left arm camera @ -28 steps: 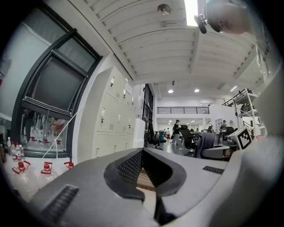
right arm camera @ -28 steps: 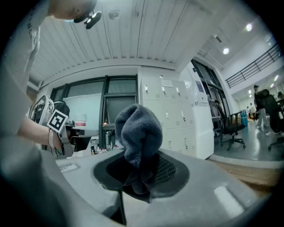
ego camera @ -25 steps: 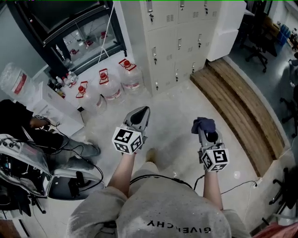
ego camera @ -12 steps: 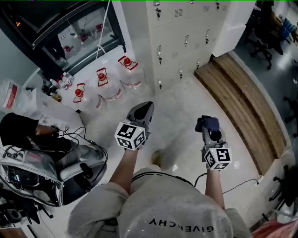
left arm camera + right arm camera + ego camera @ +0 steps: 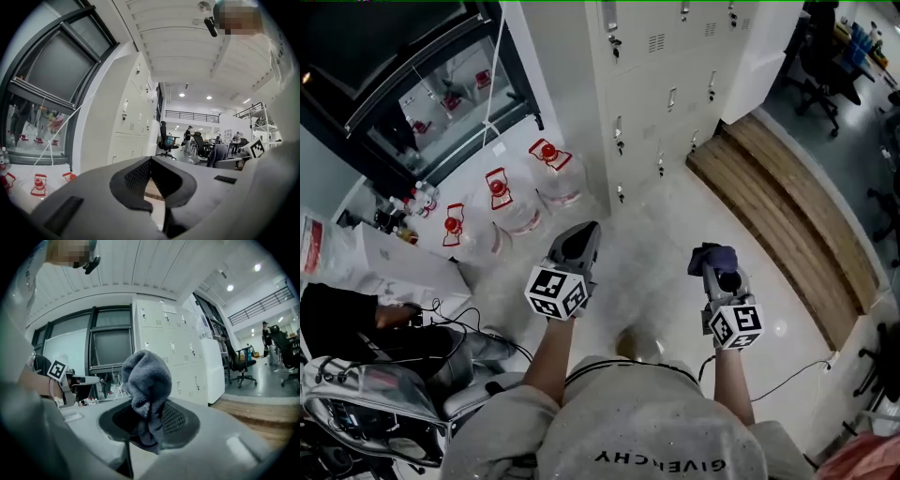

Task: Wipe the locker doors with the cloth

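Cloth pinched in right gripper, lockers not yet reached

Forearms run out from my torso in the head view, side by side and well apart, each pointing forward over bare floor. My left gripper has its jaws brought together with nothing between them. My right gripper is clamped on the cloth, a dark grey-blue terry wad that bulges above the jaw tips. Its own view shows the fabric squeezed thin where the pads bite and puffed out above.

I judge the cloth light, soft and limp, with no risk of breaking. It will flop and bunch under pressure, so the grip belongs low on the wad, as it sits now, leaving a fat pad free to press flat on metal.

Ahead, past the floor, stand the locker doors, pale and smooth, with small handles and vents that could snag the fabric. 3 water jugs sit left of them, a wooden platform right. Neither gripper touches any door.
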